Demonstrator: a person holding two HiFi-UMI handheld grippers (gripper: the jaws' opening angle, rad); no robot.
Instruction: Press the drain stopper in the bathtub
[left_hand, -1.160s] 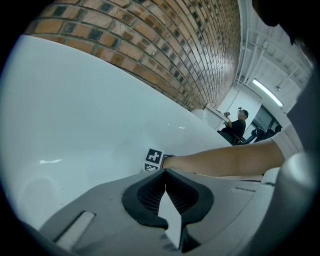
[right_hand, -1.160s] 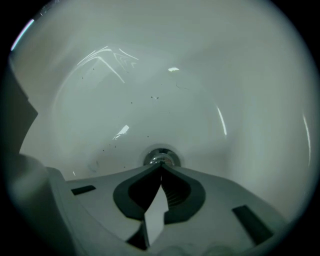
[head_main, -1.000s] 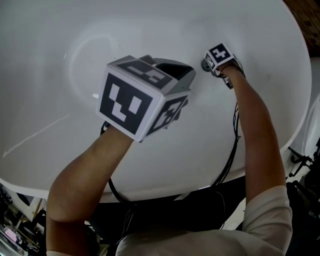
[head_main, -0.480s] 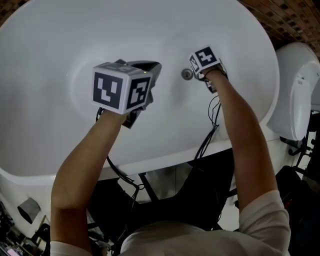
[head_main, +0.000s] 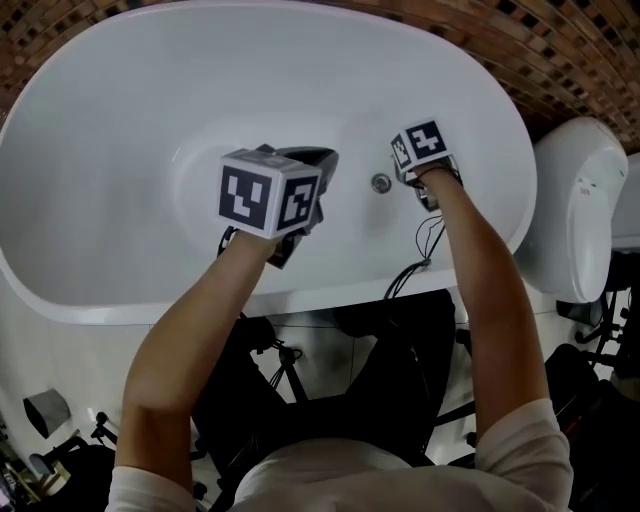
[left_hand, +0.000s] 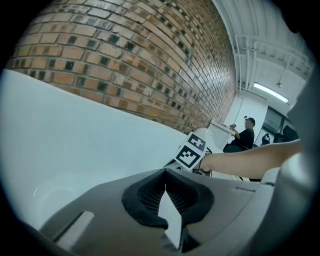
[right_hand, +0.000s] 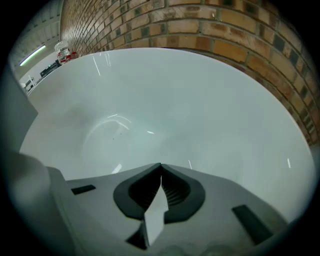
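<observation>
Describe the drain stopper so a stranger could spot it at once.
Start at the white oval bathtub against the brick wall and look at its floor. Beside the right gripper sits the drain stopper, a small round metal disc, the only metallic spot on the plain white surface.

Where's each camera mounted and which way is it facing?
Head view: on the head, steeply down into the bathtub; both forearms, left gripper, right gripper show.
Left gripper view: along its shut jaws toward brick wall; right forearm shows.
Right gripper view: along its shut jaws into the bathtub; no arm.
Shared: head and left gripper views show right gripper.
</observation>
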